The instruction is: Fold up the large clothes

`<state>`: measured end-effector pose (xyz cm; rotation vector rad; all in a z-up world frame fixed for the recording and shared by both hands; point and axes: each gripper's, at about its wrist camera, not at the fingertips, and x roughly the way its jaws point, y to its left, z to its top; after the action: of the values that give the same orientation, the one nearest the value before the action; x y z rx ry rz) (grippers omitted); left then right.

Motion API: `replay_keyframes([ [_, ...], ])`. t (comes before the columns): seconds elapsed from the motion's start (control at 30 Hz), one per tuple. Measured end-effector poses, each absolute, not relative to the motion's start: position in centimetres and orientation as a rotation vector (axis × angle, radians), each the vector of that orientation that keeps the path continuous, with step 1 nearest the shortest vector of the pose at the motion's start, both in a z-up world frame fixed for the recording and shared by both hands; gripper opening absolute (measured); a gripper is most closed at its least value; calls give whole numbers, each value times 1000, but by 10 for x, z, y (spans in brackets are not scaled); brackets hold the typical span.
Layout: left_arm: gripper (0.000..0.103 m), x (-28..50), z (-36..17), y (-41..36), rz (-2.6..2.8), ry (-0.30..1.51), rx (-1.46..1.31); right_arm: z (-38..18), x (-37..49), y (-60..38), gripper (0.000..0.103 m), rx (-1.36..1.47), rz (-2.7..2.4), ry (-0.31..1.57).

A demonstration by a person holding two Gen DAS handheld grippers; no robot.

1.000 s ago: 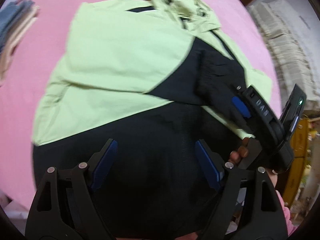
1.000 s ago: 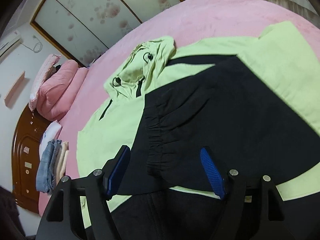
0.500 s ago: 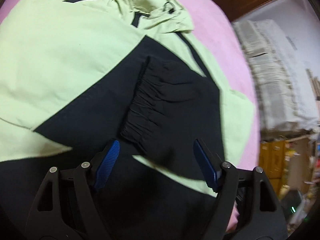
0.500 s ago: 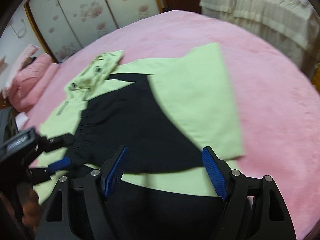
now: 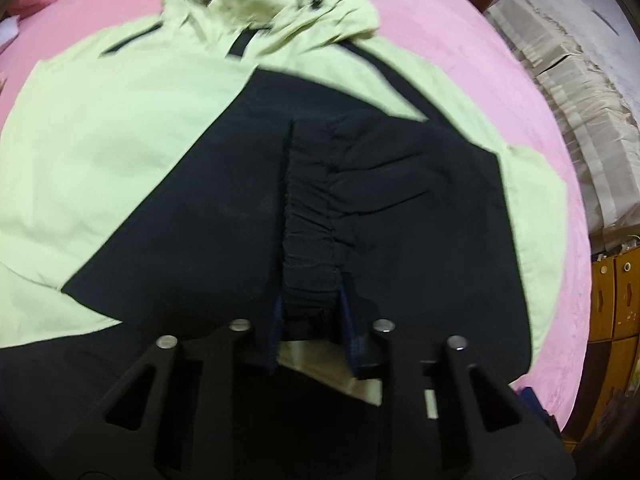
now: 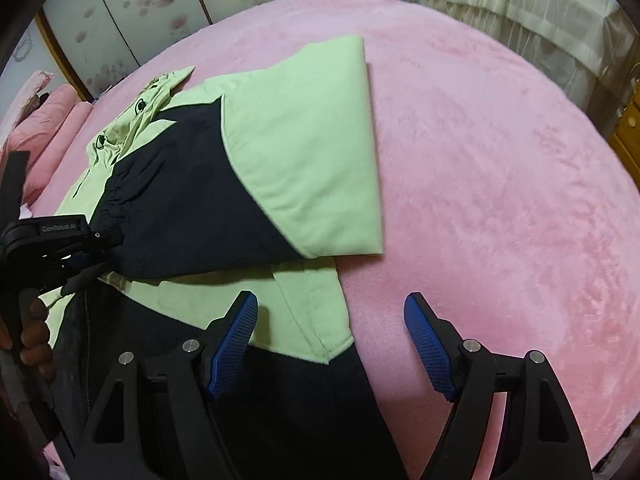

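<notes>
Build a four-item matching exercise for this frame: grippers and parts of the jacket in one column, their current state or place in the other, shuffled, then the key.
Column 1
1. left gripper
2. right gripper
3. hood
4. elastic cuff

Column 2
A. jaws wide open, holding nothing, over the jacket's edge
B. black, gathered, pinched between closed jaws
C. light green, at the far end of the jacket on the pink bedspread
D. jaws closed on black fabric in the middle of the jacket

Pairs: 1-D, 2-A, 3-C, 4-B
</notes>
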<state>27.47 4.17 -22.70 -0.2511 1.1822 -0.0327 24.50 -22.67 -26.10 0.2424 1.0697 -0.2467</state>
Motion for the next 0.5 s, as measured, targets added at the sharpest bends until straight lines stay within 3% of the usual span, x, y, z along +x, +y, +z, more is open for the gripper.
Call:
replay_keyframes([
  [0.3, 17, 315, -115, 18, -129, 899, -227, -266, 261, -236, 77, 197, -169, 1040],
  [0.5, 17, 327, -36, 54, -110, 694, -274, -264, 271, -236, 77, 129, -138, 1004],
])
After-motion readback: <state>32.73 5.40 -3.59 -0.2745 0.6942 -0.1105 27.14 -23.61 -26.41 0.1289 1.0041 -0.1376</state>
